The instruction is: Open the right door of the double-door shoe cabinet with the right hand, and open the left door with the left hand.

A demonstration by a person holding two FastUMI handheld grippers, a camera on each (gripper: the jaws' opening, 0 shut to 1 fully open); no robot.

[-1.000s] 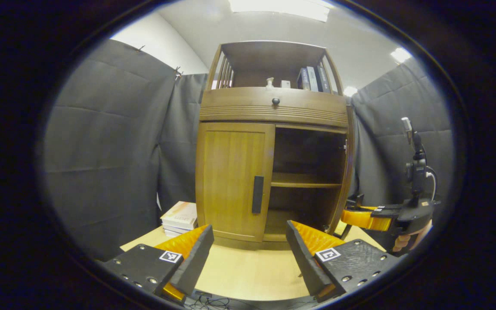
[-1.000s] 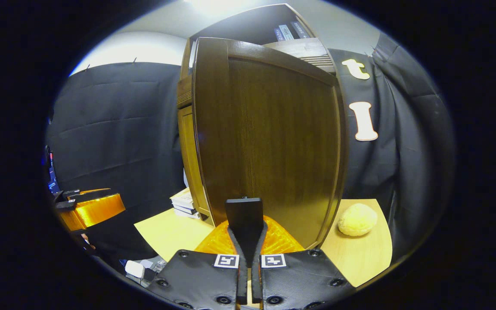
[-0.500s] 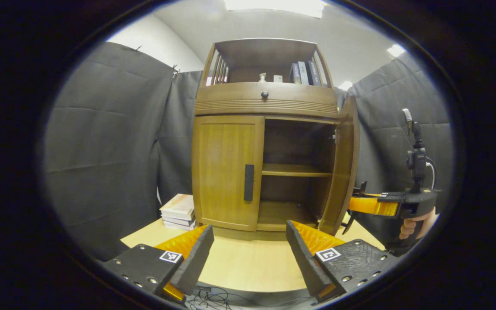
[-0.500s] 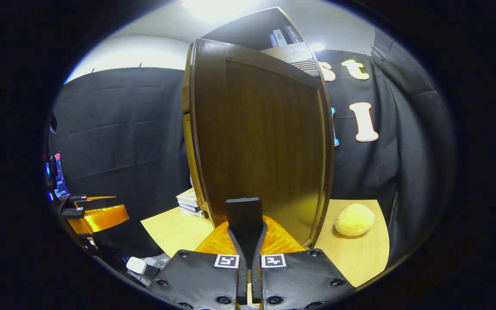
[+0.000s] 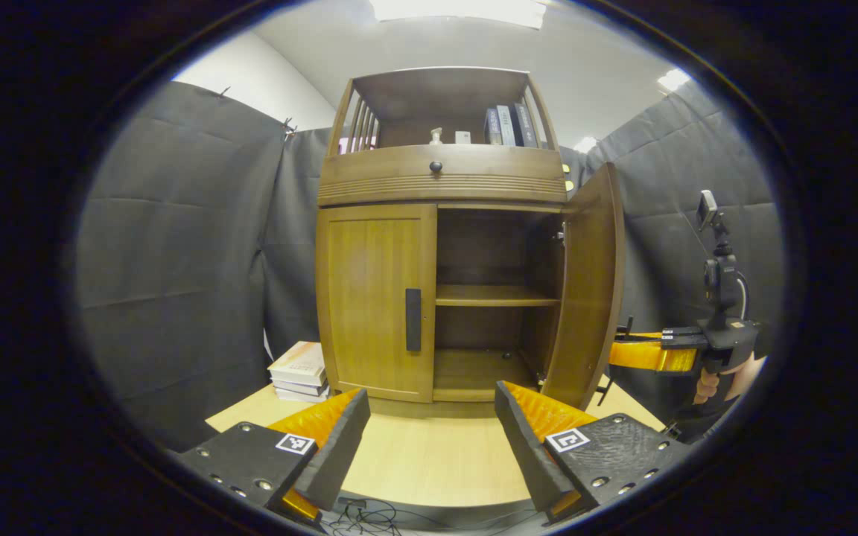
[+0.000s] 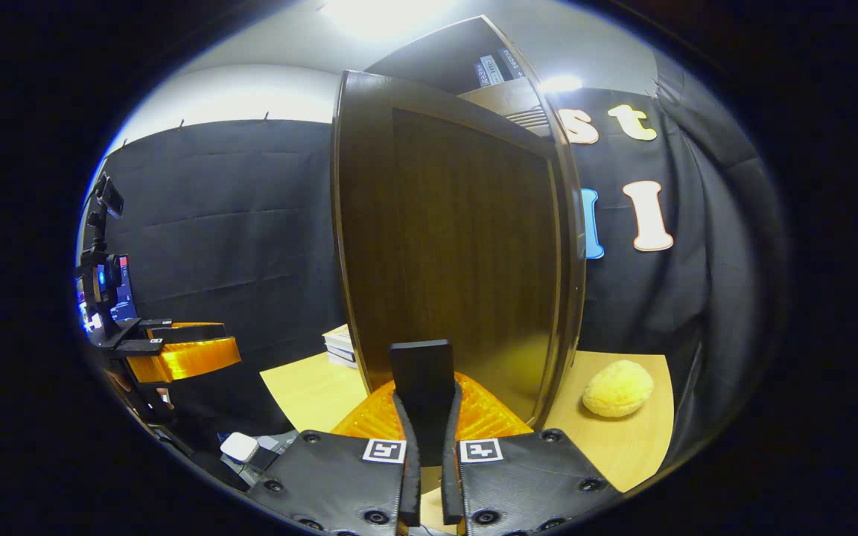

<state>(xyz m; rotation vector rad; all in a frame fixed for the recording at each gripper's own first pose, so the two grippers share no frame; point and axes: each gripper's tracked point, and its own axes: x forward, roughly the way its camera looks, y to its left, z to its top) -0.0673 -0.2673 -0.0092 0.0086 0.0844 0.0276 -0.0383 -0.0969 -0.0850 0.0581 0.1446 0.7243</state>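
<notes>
Swinging wider, right door [image 5: 589,290] clamped by right tongs [image 6: 424,394]

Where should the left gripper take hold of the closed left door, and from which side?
Grip the dark vertical handle at the left door's inner edge, probably from the front, one finger on each side of the bar. It is upright and narrow, and the open left gripper already faces it.
</notes>
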